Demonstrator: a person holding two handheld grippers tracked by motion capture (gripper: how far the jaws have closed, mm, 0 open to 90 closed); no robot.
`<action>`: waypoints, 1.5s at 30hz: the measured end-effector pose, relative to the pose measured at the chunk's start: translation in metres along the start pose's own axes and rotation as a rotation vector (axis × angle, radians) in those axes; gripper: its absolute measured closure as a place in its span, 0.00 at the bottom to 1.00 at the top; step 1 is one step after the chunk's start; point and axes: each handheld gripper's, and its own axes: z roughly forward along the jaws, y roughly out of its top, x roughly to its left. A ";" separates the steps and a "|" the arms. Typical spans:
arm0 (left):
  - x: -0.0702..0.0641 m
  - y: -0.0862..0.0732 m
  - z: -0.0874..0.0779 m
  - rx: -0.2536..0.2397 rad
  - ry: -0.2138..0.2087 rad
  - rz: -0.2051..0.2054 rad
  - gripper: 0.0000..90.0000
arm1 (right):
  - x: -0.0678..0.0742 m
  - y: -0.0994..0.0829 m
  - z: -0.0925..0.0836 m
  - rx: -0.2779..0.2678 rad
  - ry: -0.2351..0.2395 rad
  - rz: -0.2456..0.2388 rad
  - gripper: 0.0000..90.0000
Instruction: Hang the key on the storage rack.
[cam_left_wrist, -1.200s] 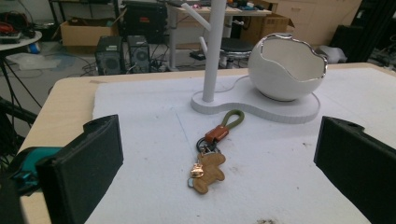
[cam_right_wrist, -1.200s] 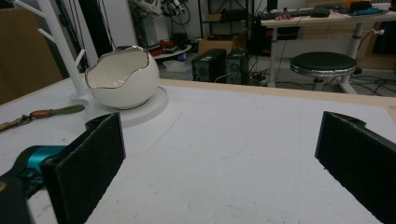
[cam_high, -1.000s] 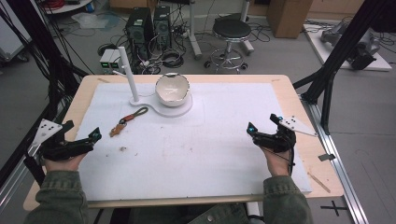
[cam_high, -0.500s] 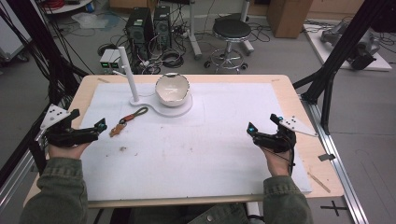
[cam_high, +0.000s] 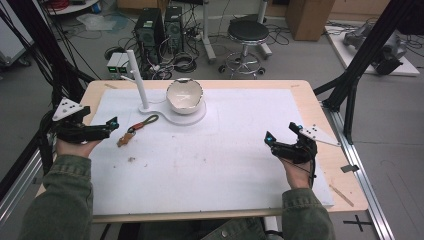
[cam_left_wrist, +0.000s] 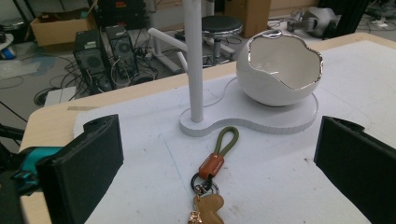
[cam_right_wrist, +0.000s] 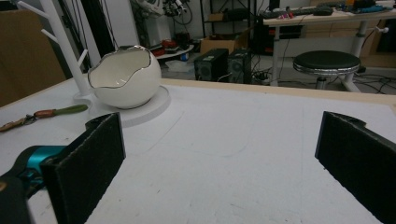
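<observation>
The surface (cam_high: 310, 100) was a pale wooden top, nearly all of it covered by a white mat (cam_high: 225, 150) with faint smudges. Toward the far edge of the mat sat a white stand (cam_high: 172, 116): a flat base, a thin post (cam_high: 136, 80) with short pegs rising from its left end, and an egg-shaped bowl (cam_high: 184, 95) with a jagged silver rim resting on its right end.

The person's sleeves came in from the near edge, one hand on each tool. The left tool (cam_high: 111, 127) was held low over the left edge of the mat, its jaws spread wide and holding nothing, pointing toward the keyring just beside them. From its own camera the two black pads (cam_left_wrist: 86, 170) stood far apart with the keyring between and beyond them. The right tool (cam_high: 280, 137) hung over the right side of the mat, well apart from the stand, its jaws likewise spread wide with only bare mat between them.

The keyring (cam_high: 136, 130) lay flat on the mat just in front of the stand's base, near its left end, apart from the post. Its green loop (cam_left_wrist: 225, 140) pointed at the base, almost touching it; then came an orange-brown band (cam_left_wrist: 211, 164), a dark ring (cam_left_wrist: 203, 186) and a small tan charm (cam_left_wrist: 208, 207) nearest the left tool.
</observation>
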 end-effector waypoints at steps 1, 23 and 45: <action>0.000 0.000 0.003 0.007 -0.003 0.002 0.02 | 0.000 0.000 0.000 0.002 0.003 0.004 0.01; 0.000 0.025 0.039 0.080 -0.044 0.039 0.02 | -0.001 -0.001 0.001 0.007 0.008 0.001 0.01; 0.006 0.034 0.071 0.186 -0.113 0.045 0.02 | -0.002 0.000 0.000 0.001 0.010 0.008 0.01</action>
